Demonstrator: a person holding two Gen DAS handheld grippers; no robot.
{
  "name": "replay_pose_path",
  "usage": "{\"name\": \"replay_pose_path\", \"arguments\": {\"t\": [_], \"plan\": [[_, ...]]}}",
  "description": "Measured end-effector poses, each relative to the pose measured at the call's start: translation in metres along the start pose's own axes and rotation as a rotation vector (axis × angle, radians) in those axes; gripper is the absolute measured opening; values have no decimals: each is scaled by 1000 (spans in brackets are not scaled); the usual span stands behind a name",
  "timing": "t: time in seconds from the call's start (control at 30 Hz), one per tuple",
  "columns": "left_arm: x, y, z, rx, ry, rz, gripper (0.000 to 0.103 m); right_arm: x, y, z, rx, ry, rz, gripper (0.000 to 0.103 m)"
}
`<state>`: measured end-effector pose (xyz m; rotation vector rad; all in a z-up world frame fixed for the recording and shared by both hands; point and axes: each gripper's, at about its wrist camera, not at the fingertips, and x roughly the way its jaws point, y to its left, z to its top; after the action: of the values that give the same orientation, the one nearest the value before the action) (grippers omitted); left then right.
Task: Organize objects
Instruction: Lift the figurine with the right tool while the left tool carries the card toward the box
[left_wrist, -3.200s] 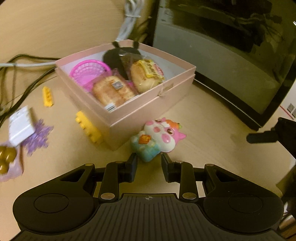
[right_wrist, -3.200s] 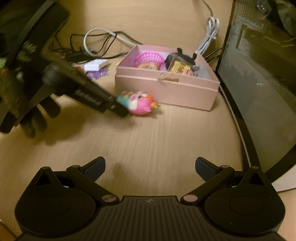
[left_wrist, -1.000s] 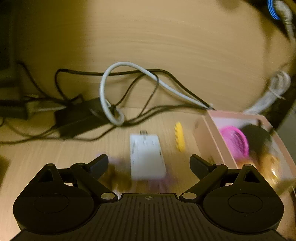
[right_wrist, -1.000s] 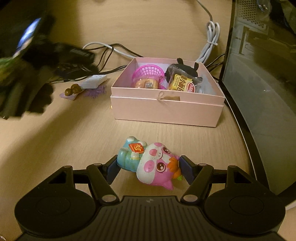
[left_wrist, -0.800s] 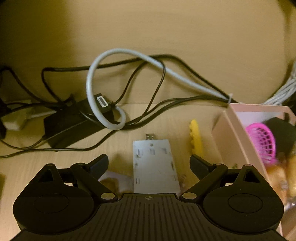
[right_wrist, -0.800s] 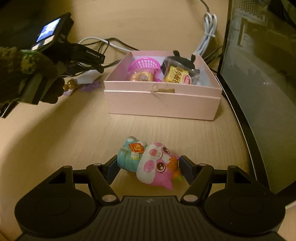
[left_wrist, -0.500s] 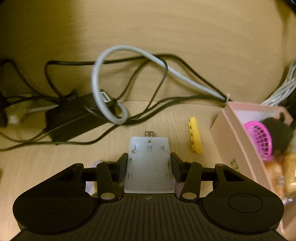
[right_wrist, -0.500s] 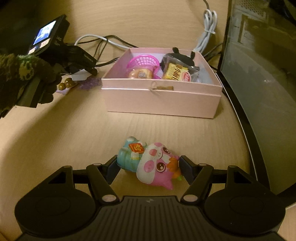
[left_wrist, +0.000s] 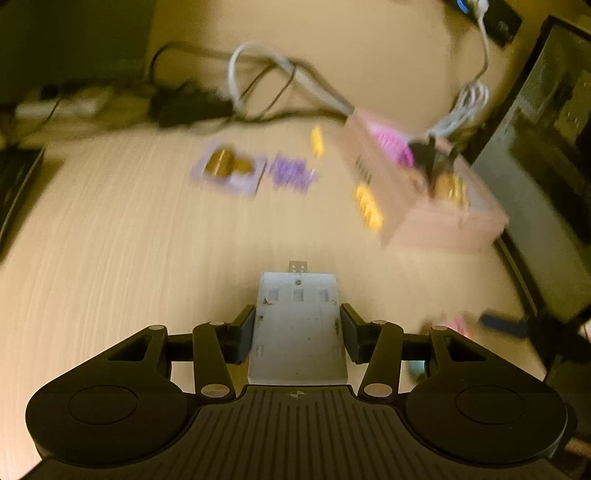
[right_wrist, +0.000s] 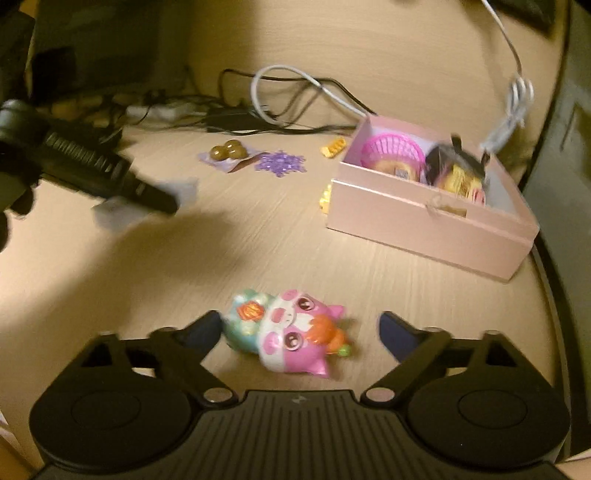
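Observation:
My left gripper (left_wrist: 297, 326) is shut on a flat white USB device (left_wrist: 298, 325), held above the wooden table; its plug points forward. In the right wrist view that left gripper (right_wrist: 159, 201) shows as a blurred black bar at the left, carrying the white device (right_wrist: 181, 188). My right gripper (right_wrist: 299, 328) is low over the table and its jaws are opening. A pink and teal squishy animal toy (right_wrist: 288, 332) lies on the table between them, with neither pad pressing on it. The open pink box (right_wrist: 424, 218) stands at the right.
The box holds a pink basket (right_wrist: 391, 151) and snack packets (right_wrist: 458, 173). A chocolate packet (right_wrist: 227, 151), a purple snowflake (right_wrist: 280, 162) and yellow bricks (right_wrist: 334, 146) lie left of it. Cables (right_wrist: 280, 85) run along the back. A dark monitor (right_wrist: 565, 147) borders the right.
The left jaws closed on the white device and carried it away from the cables toward the near side of the table. The right jaws spread off the squishy toy, which now lies free.

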<state>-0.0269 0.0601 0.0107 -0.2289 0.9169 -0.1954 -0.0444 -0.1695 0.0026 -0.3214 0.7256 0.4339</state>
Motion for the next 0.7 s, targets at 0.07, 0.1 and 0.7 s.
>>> {"name": "replay_pose_path", "arguments": {"t": [0.07, 0.1, 0.7], "plan": [[1, 8, -8, -25, 19, 7, 53, -4, 1, -8, -31, 17, -29, 95], [-1, 11, -11, -33, 23, 10, 53, -6, -1, -11, -32, 25, -42, 95], [-19, 13, -35, -28, 25, -34, 53, 24, 5, 22, 128, 56, -7, 85]]}}
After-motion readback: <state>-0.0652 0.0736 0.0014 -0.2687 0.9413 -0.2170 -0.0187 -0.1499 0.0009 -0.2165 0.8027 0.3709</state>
